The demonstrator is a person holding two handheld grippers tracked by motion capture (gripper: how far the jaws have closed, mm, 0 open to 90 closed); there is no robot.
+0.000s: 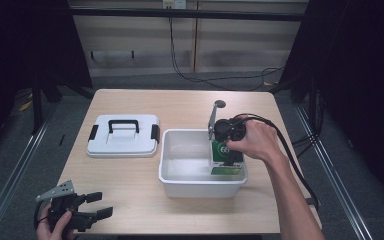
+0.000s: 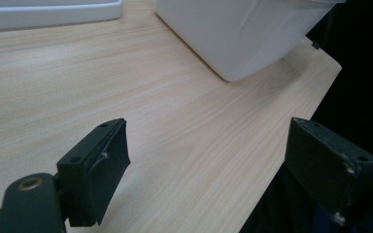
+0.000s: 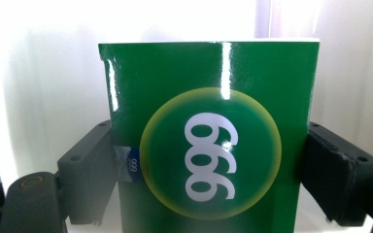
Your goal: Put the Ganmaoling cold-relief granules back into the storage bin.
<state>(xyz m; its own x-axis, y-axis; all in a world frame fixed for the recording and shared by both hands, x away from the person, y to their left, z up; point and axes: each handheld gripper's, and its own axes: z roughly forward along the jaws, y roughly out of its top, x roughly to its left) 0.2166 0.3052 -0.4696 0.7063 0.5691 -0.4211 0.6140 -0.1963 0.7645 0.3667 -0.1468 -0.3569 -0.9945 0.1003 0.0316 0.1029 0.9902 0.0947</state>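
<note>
Green box (image 3: 209, 141) sits squarely between my right gripper's (image 1: 228, 156) jaws, clamped on both sides and held upright, low inside the white bin (image 1: 172, 175), apparently for packing. My left gripper (image 1: 99, 205), well apart at the table's (image 1: 130, 175) near edge, gapes wide, empty.

Light falls hard from above on the table (image 1: 130, 175), while the room around it sinks into near black. Over in the right gripper view the white bin (image 3: 43, 73) blows out to pure glare, and bright streaks run down the glossy green box (image 3: 209, 136). Left gripper view: jaws soft, wood grain sharp
</note>
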